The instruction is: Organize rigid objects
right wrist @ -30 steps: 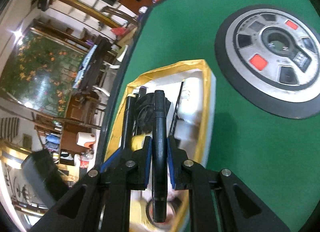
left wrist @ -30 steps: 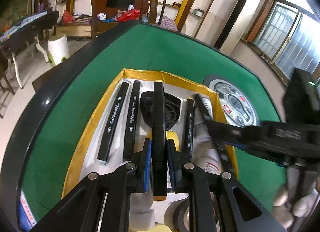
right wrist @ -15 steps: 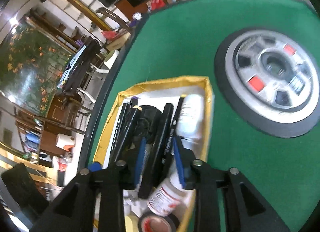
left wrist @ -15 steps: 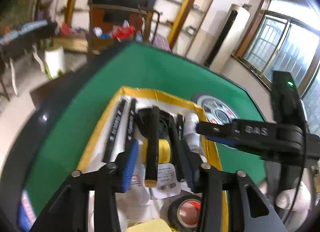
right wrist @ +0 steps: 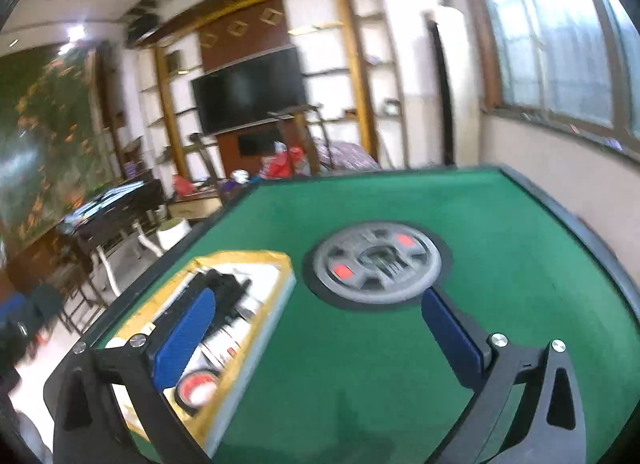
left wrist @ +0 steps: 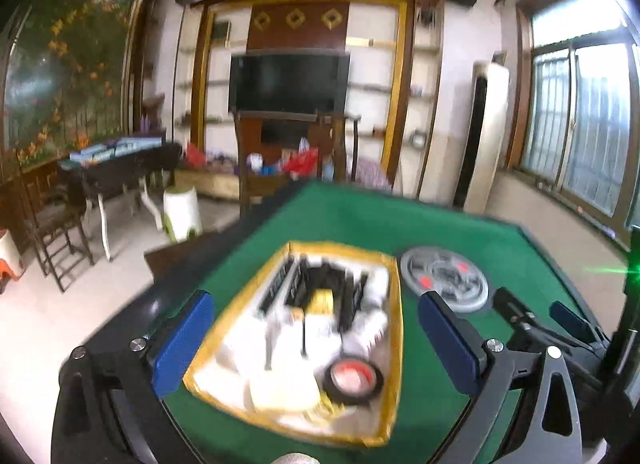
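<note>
While the left wrist view is smeared by blur, the left gripper (left wrist: 316, 338) shows plainly: its black angular arms carry flat blue pads (left wrist: 182, 344) and its jaws are opening, spread wide with nothing gripped between them. Below lies a shallow rectangular tray (left wrist: 394, 348) with a yellow taped rim and white lining, resting on the green felt table (left wrist: 360, 220). Inside it, slim black markers (left wrist: 276, 290) lie side by side at the far end, and a round black tape roll (left wrist: 354, 380) with a reddish core sits at the near right corner. Just beside the tray's right edge is a round grey dial panel (left wrist: 444, 278) set in the felt.

In the right wrist view, the right gripper (right wrist: 318, 334) has its jaws opening too, wide and empty over bare felt. The tray (right wrist: 262, 318) lies to the left, behind the left pad, holding the markers (right wrist: 226, 298) and tape roll (right wrist: 196, 388); the dial panel (right wrist: 378, 262) lies ahead.
</note>
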